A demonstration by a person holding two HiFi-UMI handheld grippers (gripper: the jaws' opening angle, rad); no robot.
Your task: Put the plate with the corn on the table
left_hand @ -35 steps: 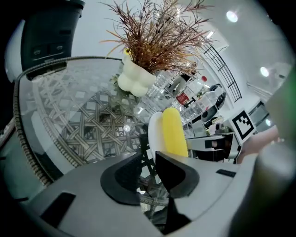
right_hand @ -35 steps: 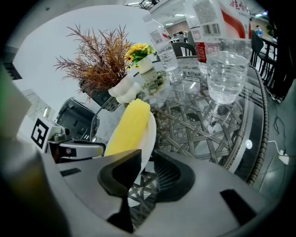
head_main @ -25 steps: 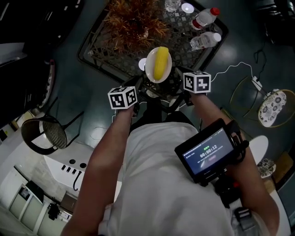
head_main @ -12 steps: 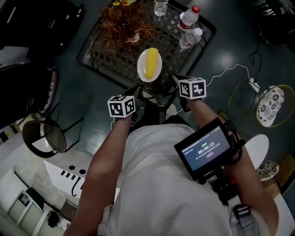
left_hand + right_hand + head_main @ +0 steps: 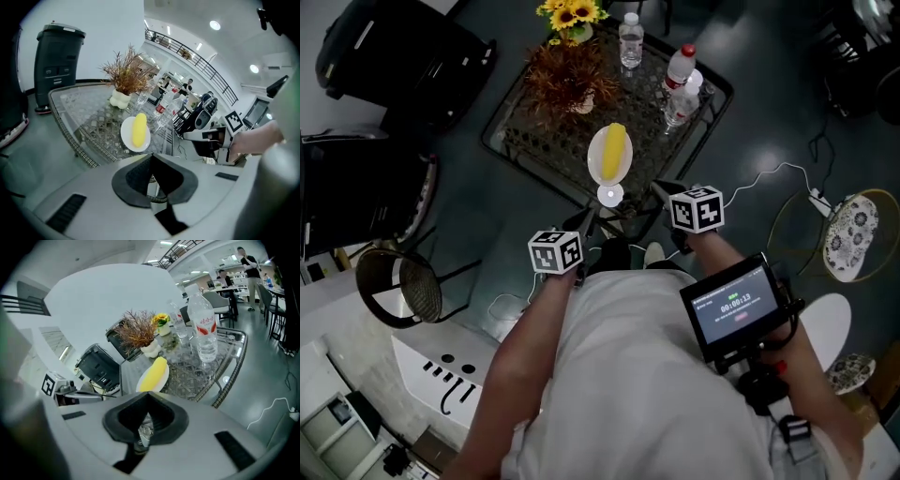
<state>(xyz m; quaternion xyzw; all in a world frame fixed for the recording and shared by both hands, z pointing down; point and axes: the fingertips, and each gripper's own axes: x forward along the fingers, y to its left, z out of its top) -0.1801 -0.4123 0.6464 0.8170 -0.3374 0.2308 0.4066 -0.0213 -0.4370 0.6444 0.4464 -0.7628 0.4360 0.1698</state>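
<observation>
The white plate (image 5: pixel 602 173) with the yellow corn cob (image 5: pixel 613 153) rests on the glass-topped wicker table (image 5: pixel 546 131), near its front edge. Both grippers are drawn back from the table toward my body and nothing touches the plate. My left gripper (image 5: pixel 584 223) is shut and empty; its own view has the plate (image 5: pixel 126 136) and corn (image 5: pixel 139 130) beyond its jaws (image 5: pixel 151 158). My right gripper (image 5: pixel 662 189) is also shut with nothing in it. Past its jaws (image 5: pixel 147 399), the corn (image 5: pixel 154 373) lies on the plate (image 5: pixel 165 377).
On the table stand a dried plant in a white vase (image 5: pixel 572 80), sunflowers (image 5: pixel 570 14), a glass (image 5: pixel 629 42) and two water bottles (image 5: pixel 680 89). A black chair (image 5: pixel 403 56) is at left, a wire basket (image 5: pixel 403 286) lower left, a cable (image 5: pixel 769 173) and patterned stool (image 5: pixel 853 220) at right.
A second ago the plate sat at the table's near edge between both grippers. Since then the grippers have pulled back toward me, leaving the plate and corn on the table.
</observation>
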